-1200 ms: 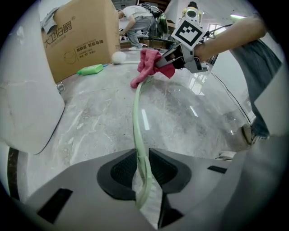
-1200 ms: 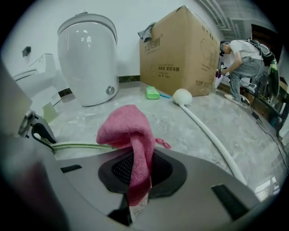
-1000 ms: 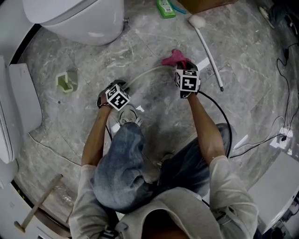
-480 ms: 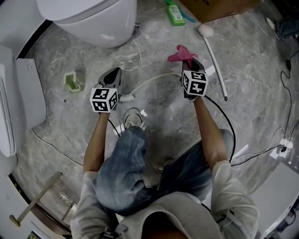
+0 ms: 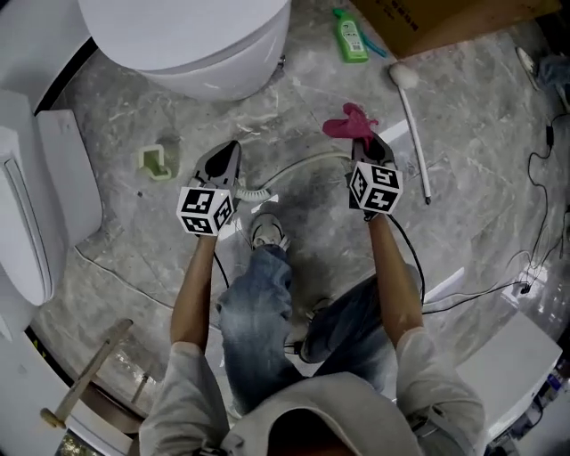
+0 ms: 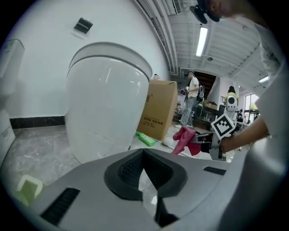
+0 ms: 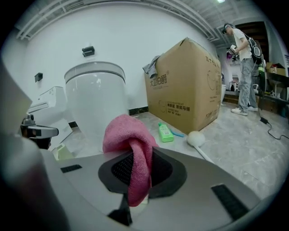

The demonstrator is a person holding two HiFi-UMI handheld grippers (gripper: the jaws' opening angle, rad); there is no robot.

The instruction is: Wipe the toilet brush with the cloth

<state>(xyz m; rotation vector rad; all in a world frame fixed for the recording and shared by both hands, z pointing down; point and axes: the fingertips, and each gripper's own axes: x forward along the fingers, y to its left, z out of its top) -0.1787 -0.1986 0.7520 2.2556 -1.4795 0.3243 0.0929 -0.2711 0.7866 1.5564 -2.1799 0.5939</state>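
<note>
Far left: toilet (image 5: 191, 44); far right: box (image 5: 445, 22), bottle (image 5: 353, 40) between them. Left: holder (image 5: 156, 162). Centre: curved brush (image 5: 254, 191). Right: long-handled brush (image 5: 414, 134).

The cardboard box (image 5: 445, 20) runs off the top edge.

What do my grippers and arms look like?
The left gripper and right gripper are grey shells with black ribbed pads, each bearing a cube of black-and-white square markers. A black cable trails from the right one. You wear light grey short sleeves. The left gripper's jaws have just closed.
</note>
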